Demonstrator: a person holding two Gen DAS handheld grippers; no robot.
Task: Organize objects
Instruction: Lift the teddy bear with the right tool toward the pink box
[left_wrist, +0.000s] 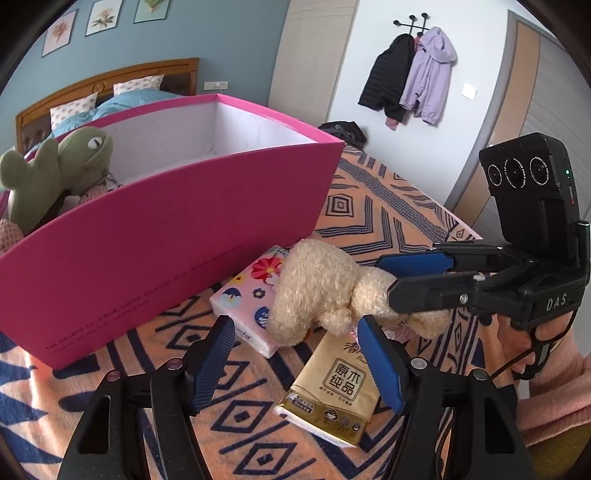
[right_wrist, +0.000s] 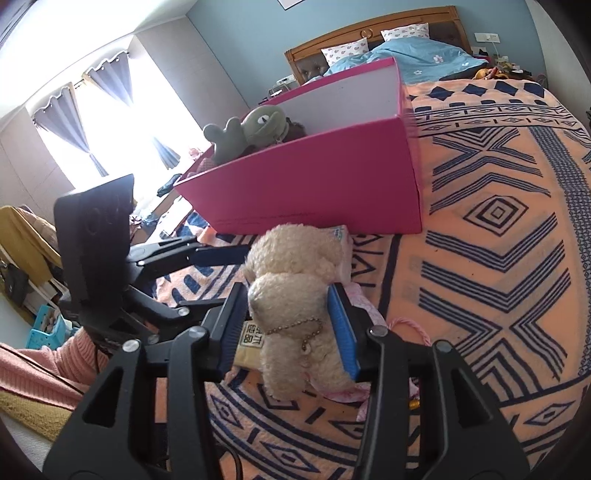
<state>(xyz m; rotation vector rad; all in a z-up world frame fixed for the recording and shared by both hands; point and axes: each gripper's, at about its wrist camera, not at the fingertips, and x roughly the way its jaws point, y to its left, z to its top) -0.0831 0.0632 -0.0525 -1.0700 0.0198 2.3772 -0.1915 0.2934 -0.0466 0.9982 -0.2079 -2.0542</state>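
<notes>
While gripped: plush toy (right_wrist: 295, 325) between right jaws

The left wrist view looks down along its own tongs (left_wrist: 295, 354) from close above the bed, facing the pink box (left_wrist: 177, 236). The right wrist view looks steeply down from the opposite side. Both share the box, the cream plush toy (right_wrist: 295, 295) and the patterned blanket (right_wrist: 498, 258).
</notes>
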